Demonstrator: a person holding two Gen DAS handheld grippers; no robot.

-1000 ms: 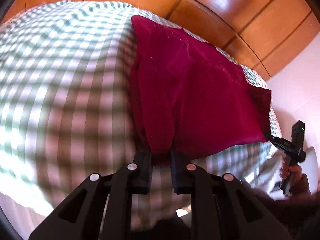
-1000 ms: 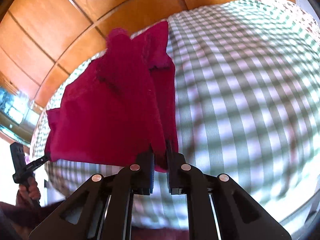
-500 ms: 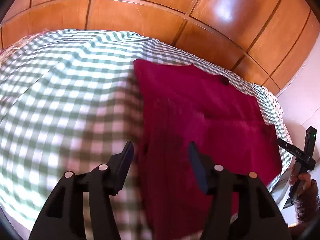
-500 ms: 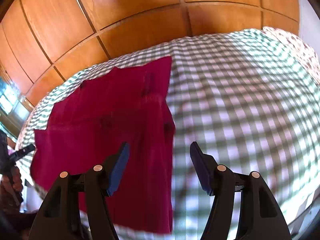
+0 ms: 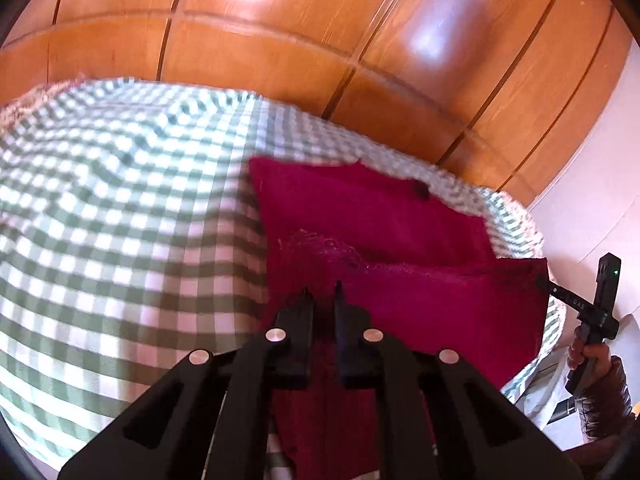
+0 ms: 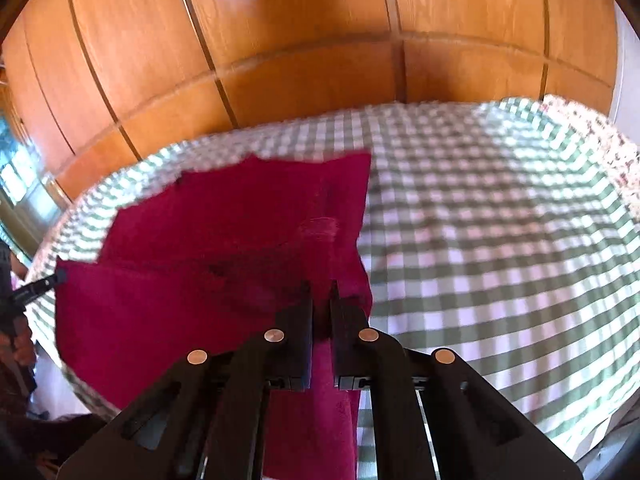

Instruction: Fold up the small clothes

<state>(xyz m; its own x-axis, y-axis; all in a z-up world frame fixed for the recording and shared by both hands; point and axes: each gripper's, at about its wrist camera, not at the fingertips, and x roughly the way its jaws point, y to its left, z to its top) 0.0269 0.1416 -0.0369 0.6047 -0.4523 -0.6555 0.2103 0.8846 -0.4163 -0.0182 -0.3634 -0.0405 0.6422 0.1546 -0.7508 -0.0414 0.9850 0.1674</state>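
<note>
Cloth [image 5: 400,216]: dark red; lies on bed [image 5: 120,208] w/ green-white check cover, far part flat; near edge lifted and doubled over.
L tool [image 5: 321,294]: jaws nearly together, pinching cloth's near L corner.
R tool [image 6: 320,290]: jaws nearly together, pinching near R corner.
Behind: wood panels [image 5: 280,48].
</note>
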